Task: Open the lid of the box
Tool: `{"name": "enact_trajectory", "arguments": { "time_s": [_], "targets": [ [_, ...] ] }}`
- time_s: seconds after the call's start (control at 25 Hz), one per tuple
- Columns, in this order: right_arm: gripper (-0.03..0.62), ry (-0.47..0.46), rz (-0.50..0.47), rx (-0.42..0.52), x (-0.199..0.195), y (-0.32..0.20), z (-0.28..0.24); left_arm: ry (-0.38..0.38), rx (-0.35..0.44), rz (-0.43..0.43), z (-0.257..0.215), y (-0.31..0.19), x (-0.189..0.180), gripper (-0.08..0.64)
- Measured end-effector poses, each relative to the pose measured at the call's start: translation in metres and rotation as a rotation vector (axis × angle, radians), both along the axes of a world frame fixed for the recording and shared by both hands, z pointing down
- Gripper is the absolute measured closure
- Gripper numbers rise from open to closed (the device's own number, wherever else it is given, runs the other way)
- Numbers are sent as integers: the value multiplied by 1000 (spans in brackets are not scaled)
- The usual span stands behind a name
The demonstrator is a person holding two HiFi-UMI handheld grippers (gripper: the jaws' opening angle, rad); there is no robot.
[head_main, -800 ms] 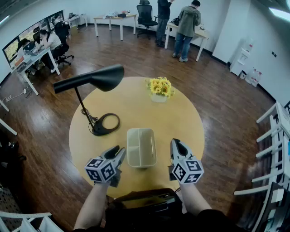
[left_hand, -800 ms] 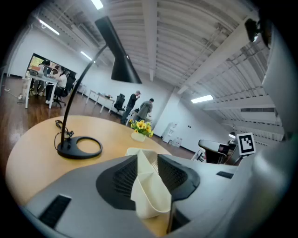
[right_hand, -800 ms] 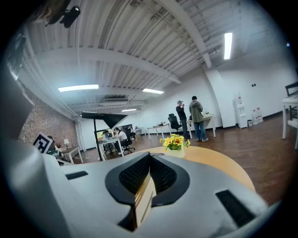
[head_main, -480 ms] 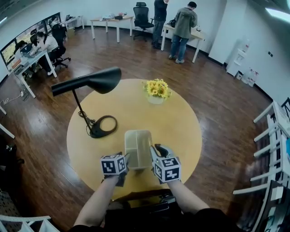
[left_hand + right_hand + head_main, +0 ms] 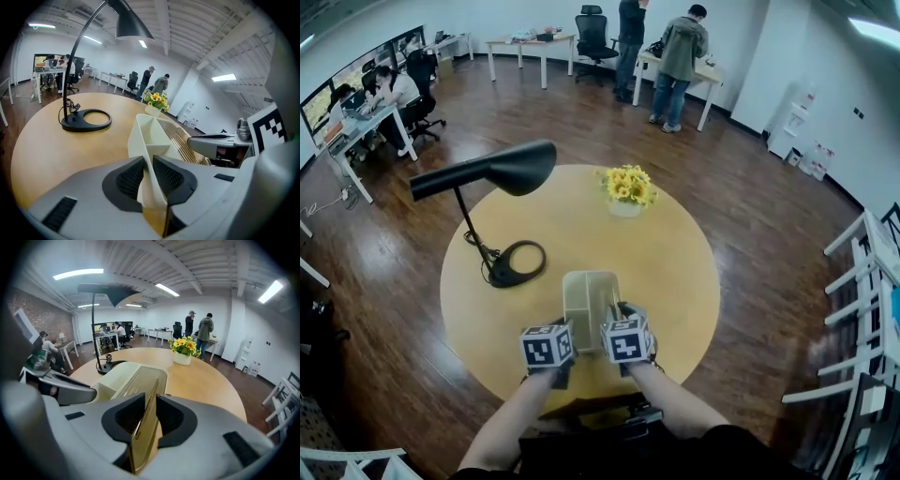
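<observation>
A cream box (image 5: 587, 295) with inner dividers sits on the round wooden table (image 5: 675, 253), its near end between both grippers. My left gripper (image 5: 565, 328) is shut on the box's thin cream wall (image 5: 150, 136), which runs between its black pads (image 5: 129, 178). My right gripper (image 5: 614, 317) is shut on the edge of the slatted golden-brown lid (image 5: 145, 437), which stands on edge between its jaws. The lid (image 5: 180, 140) lies along the box's right side in the left gripper view. In the right gripper view the box (image 5: 117, 376) shows its compartments, uncovered.
A black desk lamp (image 5: 492, 169) with a ring base (image 5: 517, 261) stands at the table's left. A pot of yellow flowers (image 5: 627, 186) is at the far side. People work at desks across the wooden floor. A dark object (image 5: 600, 417) sits by the near edge.
Both grippers came in from the box's sides to its near end and closed, left on the wall, right on the lid. The box now looks narrower and tilted.
</observation>
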State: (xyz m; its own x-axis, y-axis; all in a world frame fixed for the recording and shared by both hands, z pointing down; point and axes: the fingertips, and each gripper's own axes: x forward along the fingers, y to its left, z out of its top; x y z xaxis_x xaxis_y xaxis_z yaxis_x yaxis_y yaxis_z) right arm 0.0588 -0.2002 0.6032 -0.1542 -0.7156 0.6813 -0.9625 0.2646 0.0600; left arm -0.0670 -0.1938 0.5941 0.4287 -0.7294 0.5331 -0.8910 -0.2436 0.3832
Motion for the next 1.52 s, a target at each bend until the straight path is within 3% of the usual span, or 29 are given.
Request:
{"name": "enact_trajectory", "arguments": {
  "time_s": [0.24, 0.48, 0.6, 0.76, 0.88, 1.08, 1.4, 1.52],
  "targets": [
    [563, -35, 88, -32, 1, -3, 3, 4, 7, -18, 0, 0, 2, 509],
    [575, -111, 120, 63, -1, -6, -29, -38, 2, -23, -1, 1, 4, 511],
    [575, -192, 136, 139, 4, -12, -60, -36, -4, -29, 0, 1, 2, 511],
    [575, -215, 189, 212, 56, -24, -84, -26, -10, -30, -1, 2, 3, 511],
    [575, -141, 223, 168, 109, -29, -55, -19, -7, -38, -2, 3, 1, 511],
    [574, -37, 258, 5, 169, -12, 38, -16, -8, -47, -3, 5, -1, 511],
    [574, -55, 300, -77, 172, 8, 96, 40, 6, -72, -4, 8, -8, 508],
    [574, -58, 311, -62, 168, 5, 98, 56, 12, -71, -3, 9, -9, 506]
  ]
}}
